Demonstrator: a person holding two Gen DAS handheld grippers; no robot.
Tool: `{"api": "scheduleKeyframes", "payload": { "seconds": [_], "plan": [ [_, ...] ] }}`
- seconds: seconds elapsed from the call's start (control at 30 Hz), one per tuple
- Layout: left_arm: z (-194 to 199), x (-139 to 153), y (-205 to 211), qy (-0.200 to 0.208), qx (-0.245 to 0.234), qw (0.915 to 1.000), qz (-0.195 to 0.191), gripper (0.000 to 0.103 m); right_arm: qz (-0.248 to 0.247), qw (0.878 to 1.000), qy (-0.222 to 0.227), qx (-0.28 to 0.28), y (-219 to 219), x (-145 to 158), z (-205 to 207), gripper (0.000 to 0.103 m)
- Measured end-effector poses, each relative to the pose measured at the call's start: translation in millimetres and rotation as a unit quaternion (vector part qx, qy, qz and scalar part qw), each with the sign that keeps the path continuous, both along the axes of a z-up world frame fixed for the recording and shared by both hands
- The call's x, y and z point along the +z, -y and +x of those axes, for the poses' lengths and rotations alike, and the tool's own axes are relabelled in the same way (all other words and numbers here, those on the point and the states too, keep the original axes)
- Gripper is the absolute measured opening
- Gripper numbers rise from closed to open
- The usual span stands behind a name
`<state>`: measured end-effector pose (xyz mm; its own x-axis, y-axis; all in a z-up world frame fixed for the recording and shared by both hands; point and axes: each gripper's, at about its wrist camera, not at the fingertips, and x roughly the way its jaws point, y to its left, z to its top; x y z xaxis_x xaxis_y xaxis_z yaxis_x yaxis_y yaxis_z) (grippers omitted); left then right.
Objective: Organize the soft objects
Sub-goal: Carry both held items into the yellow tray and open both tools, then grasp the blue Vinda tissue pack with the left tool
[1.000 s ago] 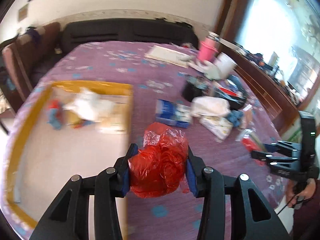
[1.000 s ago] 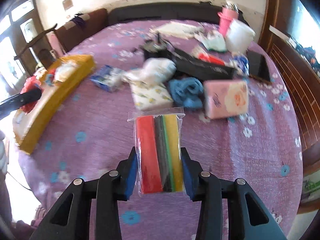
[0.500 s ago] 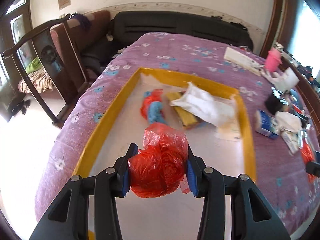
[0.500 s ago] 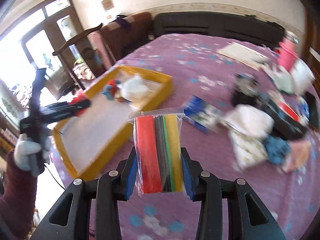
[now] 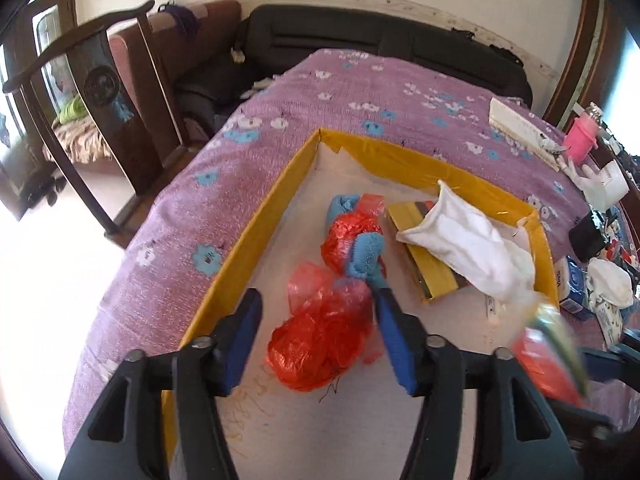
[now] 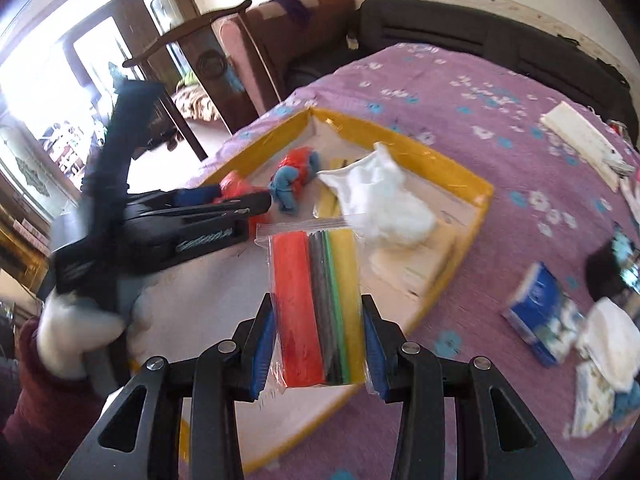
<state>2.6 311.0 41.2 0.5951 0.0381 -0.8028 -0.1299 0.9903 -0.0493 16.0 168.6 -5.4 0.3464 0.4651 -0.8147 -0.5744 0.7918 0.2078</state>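
My left gripper (image 5: 320,332) is open inside the yellow tray (image 5: 256,236). A crumpled red plastic bag (image 5: 320,340) lies on the tray floor between its spread fingers, apart from the left pad. Beyond it lie another red bag with a blue cloth (image 5: 356,240) and a white cloth (image 5: 472,244) on a yellow packet. My right gripper (image 6: 318,344) is shut on a clear bag of coloured felt sheets (image 6: 318,308) and holds it above the tray's near right side (image 6: 476,216). The left gripper (image 6: 224,208) shows there, low over the tray.
The tray sits on a purple flowered tablecloth (image 5: 400,96). To its right lie a blue tissue pack (image 6: 540,320), white cloths (image 6: 608,340) and other clutter. A pink cup (image 5: 580,140) stands far right. A wooden chair (image 5: 96,92) and dark sofa stand beyond the table.
My left gripper swung over the tray, lowered and opened, letting go of the red bag. My right gripper carried the felt bag left to the tray.
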Motion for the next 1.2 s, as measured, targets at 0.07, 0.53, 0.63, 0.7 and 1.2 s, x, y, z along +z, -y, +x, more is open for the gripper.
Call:
{"api": "scheduleKeyframes", "payload": {
  "seconds": [0.07,0.53,0.63,0.7,1.2],
  "plan": [
    [-5.1,4.3,-2.6,0.009,0.000,0.9999,-0.006,0.069,0.001,1.000,-0.008,0.001,-11.3,-7.5,6.8,0.045],
    [-53.6,43.5,7.0,0.087,0.002,0.9962,0.003,0.077,0.079,0.992,-0.077,-0.058,-11.9,-24.6,96.9,0.068],
    [-60.3,47.6,18.9,0.093,0.002,0.9951,0.032,0.081,0.098,0.990,-0.071,-0.066,-4.6,-16.0,97.0,0.068],
    [-63.8,49.1,24.9,0.098,0.003,0.9938,0.052,0.082,0.107,0.991,-0.052,-0.061,5.0,-2.3,83.6,0.069],
    [-87.8,56.7,98.5,0.104,-0.024,0.9860,0.128,0.084,0.094,0.985,0.045,-0.138,157.4,23.4,-0.4,0.075]
  ]
}}
